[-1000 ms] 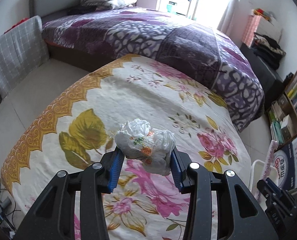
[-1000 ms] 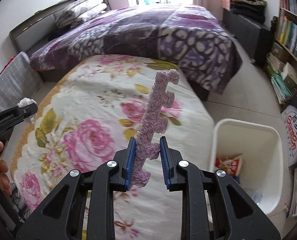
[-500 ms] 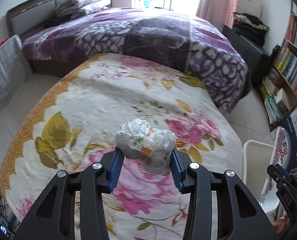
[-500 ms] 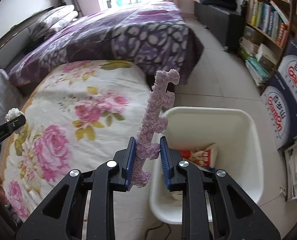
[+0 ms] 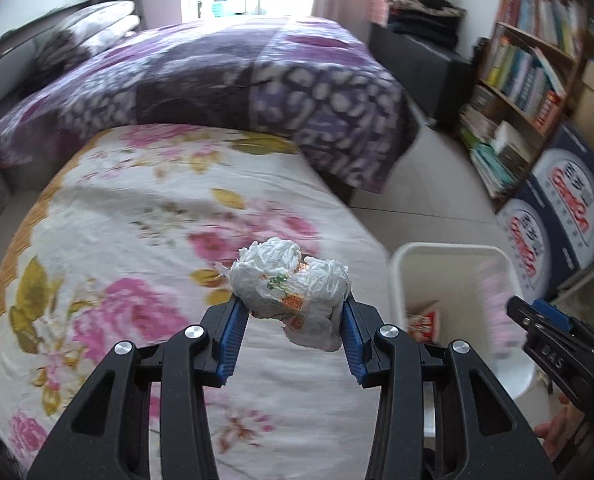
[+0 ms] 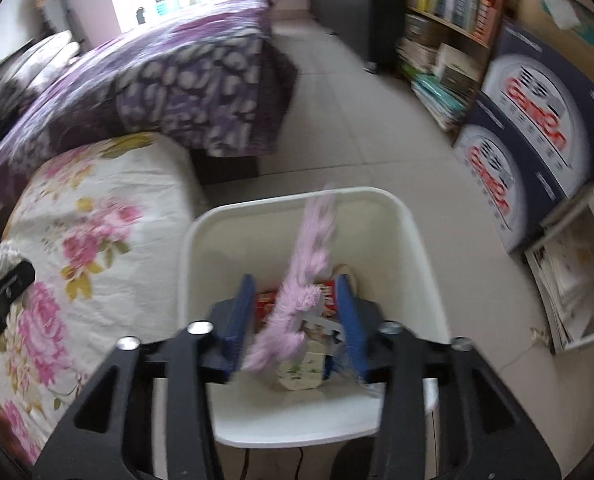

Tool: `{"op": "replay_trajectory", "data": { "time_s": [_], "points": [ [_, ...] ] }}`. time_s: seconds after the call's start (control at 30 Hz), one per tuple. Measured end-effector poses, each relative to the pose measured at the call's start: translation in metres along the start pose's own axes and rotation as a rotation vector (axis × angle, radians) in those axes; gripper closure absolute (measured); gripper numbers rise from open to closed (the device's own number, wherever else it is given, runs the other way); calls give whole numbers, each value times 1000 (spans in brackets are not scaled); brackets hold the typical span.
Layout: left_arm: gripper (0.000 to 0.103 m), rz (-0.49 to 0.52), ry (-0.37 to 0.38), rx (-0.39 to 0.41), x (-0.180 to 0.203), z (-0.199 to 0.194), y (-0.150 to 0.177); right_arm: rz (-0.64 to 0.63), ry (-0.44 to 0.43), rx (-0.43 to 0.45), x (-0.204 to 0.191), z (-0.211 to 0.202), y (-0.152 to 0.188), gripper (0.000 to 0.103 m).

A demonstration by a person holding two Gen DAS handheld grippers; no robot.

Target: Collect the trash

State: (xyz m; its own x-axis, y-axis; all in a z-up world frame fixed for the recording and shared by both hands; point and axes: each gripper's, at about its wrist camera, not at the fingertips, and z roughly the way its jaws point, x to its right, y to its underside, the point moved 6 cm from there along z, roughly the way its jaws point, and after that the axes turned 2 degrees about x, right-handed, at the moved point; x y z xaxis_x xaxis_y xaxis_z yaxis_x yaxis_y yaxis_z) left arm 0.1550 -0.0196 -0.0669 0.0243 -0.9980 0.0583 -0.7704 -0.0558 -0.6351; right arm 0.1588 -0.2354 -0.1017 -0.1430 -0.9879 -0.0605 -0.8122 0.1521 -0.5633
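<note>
Left hand-held gripper (image 5: 293, 332) clamps a crumpled white tissue wad (image 5: 291, 292) over the floral bedspread (image 5: 117, 248), beside the white trash bin (image 5: 449, 254). Right hand-held gripper (image 6: 297, 320), jaws just opened wide, sits over the bin; blurred pink fuzzy strip (image 6: 309, 264) loose between the pads above the wrappers (image 6: 297, 372).

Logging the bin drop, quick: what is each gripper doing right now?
Left gripper: shut on the crumpled tissue wad.
Right gripper: jaws just opened; pink fuzzy strip loose between them, over the white bin.

You're in a home bedroom: a bed (image 5: 201, 80) with purple quilt and pillows (image 5: 97, 24), and a bookshelf (image 5: 537, 52).
</note>
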Motion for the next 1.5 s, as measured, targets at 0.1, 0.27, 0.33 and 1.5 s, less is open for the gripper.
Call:
{"op": "replay_trajectory", "data": {
  "time_s": [0.1,0.27,0.33,1.5],
  "points": [
    [60,25,39,-3,25,4,0,49,16,-4,19,0,-1,47],
    [60,66,98,-11,64,10,1,137,48,6,57,-5,-4,40],
    [60,74,133,-23,78,14,2,167,54,10,68,-7,-5,39],
    [7,47,-120,317,41,-95,35,15,237,472,35,-125,44,7]
  ]
}}
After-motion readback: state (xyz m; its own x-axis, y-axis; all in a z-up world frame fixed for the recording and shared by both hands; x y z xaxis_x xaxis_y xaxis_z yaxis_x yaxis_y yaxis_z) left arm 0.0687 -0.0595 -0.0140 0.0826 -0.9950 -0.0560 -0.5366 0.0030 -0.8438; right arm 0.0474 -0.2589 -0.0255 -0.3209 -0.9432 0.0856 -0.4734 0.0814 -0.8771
